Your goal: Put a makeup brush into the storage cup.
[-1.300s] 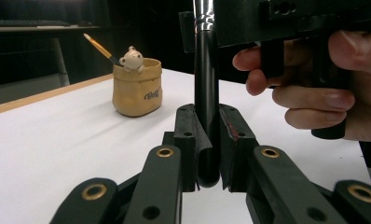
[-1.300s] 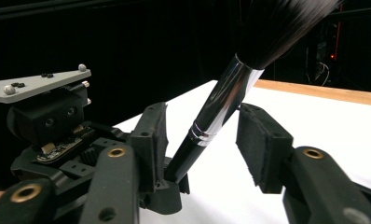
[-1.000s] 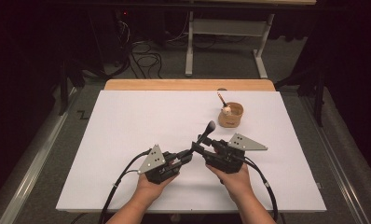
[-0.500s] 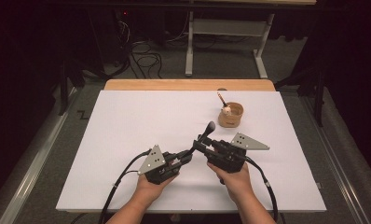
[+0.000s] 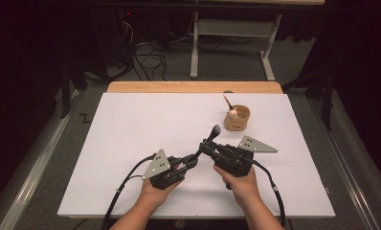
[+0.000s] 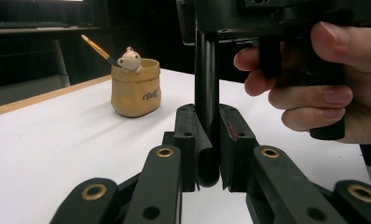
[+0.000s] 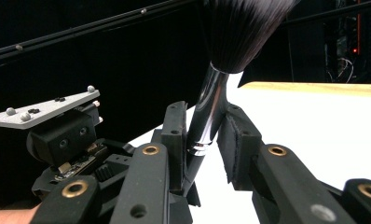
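A makeup brush (image 5: 212, 132) with dark bristles (image 7: 244, 28), a chrome ferrule (image 7: 211, 102) and a black handle (image 6: 206, 84) is held tilted over the white table between both grippers. My left gripper (image 5: 194, 160) (image 6: 207, 140) is shut on the handle's lower end. My right gripper (image 5: 205, 146) (image 7: 204, 135) has just been closing its jaws on the ferrule, and its pads now touch it. The two grippers meet almost tip to tip near the table's front middle.
A tan cup (image 5: 237, 120) (image 6: 134, 91) stands at the back right, with a small bear figure (image 6: 130, 58) and an orange-handled brush (image 5: 225, 100) in it. The white board (image 5: 131, 129) has a wooden strip (image 5: 179, 87) along its far edge. Cables trail toward the front edge.
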Motion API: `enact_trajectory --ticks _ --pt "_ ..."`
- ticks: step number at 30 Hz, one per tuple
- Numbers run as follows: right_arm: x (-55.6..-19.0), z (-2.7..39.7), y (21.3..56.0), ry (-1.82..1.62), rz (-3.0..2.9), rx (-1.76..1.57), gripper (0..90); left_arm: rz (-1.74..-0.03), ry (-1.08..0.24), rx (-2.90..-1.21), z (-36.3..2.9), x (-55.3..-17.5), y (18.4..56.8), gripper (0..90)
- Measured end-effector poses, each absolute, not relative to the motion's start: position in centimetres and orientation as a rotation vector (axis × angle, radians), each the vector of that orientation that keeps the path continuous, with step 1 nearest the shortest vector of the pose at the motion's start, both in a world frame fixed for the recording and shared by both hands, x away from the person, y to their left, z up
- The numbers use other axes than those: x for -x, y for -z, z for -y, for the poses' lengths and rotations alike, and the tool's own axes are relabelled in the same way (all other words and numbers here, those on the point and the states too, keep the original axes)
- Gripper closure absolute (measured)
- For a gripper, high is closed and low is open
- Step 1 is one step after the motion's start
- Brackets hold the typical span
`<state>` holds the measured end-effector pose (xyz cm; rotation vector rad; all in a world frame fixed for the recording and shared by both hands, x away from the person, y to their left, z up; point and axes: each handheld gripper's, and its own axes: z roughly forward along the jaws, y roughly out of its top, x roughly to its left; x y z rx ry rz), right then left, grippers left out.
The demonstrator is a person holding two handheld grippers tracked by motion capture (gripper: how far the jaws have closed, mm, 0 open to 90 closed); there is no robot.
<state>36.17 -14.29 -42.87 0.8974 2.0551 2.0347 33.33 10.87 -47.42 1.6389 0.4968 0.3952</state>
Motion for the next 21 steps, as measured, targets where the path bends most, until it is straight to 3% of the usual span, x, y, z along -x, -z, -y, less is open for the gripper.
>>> enact_trajectory --ticks 21 --pt "-36.24 14.09 43.02 -2.078 -2.099 -0.892 79.2 -0.499 -0.421 -1.67 -10.69 -33.36 47.67 77.3"
